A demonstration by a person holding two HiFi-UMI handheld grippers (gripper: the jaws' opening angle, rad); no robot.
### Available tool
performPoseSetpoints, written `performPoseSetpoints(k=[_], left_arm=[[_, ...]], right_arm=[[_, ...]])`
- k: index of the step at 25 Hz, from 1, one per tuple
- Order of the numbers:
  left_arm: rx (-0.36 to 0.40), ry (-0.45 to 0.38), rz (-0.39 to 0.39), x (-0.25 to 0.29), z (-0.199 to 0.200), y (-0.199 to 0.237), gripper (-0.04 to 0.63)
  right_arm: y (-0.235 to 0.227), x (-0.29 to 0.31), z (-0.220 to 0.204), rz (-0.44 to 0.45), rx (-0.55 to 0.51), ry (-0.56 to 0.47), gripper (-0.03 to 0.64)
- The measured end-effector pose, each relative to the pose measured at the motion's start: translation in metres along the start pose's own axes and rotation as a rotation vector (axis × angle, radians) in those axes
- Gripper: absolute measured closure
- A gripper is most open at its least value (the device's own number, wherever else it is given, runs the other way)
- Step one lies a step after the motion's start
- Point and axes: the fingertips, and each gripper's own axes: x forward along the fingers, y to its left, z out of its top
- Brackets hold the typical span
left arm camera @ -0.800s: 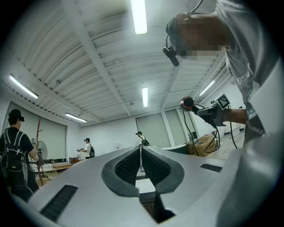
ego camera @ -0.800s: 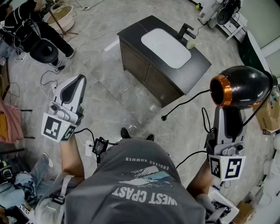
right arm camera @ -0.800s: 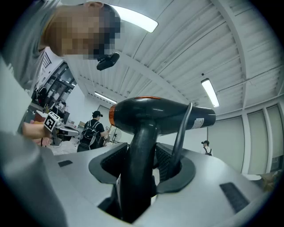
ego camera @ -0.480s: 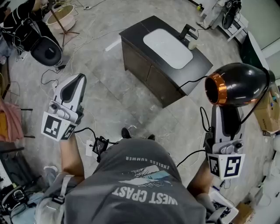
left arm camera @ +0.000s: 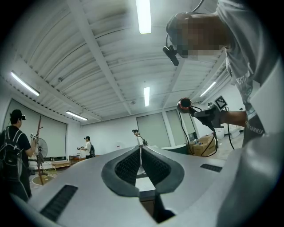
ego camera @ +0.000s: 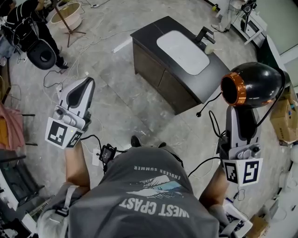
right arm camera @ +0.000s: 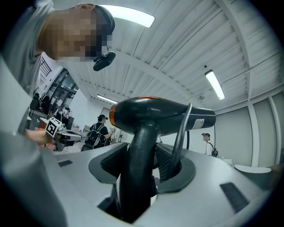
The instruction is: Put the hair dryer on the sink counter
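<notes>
A black hair dryer (ego camera: pixel 255 85) with an orange nozzle ring is held up at the right, nozzle turned left. My right gripper (ego camera: pixel 243 113) is shut on its handle. In the right gripper view the dryer (right arm camera: pixel 162 116) stands upright between the pads, with its cord running down beside the handle. The dark sink counter (ego camera: pixel 217 70) with a white basin and black faucet (ego camera: pixel 203 33) stands ahead on the floor, apart from the dryer. My left gripper (ego camera: pixel 84 85) hangs at the left, shut (left arm camera: pixel 141 150) with nothing in it. From there the dryer (left arm camera: pixel 185 105) shows far off.
The dryer's cord and plug (ego camera: pixel 199 114) dangle near the cabinet front. Cables lie on the grey floor. A person in black (ego camera: pixel 29 30) and a basket (ego camera: pixel 65 14) are at the top left. A cardboard box (ego camera: pixel 287 122) sits at the right.
The dryer and right gripper have shifted slightly up in the view. The plug has swung right, off the floor spot below the cabinet. The left gripper has stayed put.
</notes>
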Motion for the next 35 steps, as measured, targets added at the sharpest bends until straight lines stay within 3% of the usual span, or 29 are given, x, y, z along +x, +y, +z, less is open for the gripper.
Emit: performPoseSetpoints(k=[11, 22, 35], left_arm=[[-0.020, 0.032, 0.001, 0.022, -0.013, 0.010, 0.571], [0.003, 0.058, 0.081, 0.049, -0.017, 0.009, 0.571], [0.026, 0.077, 0.167, 0.086, -0.020, 0.001, 0.571]], right_arm=[[0.000, 0.043, -0.022, 0.059, -0.011, 0.058, 0.397], [-0.018, 0.094, -0.074, 0.177, 0.020, 0.094, 0.397], [-0.051, 0.137, -0.094, 0.288, 0.032, 0.077, 0.397]])
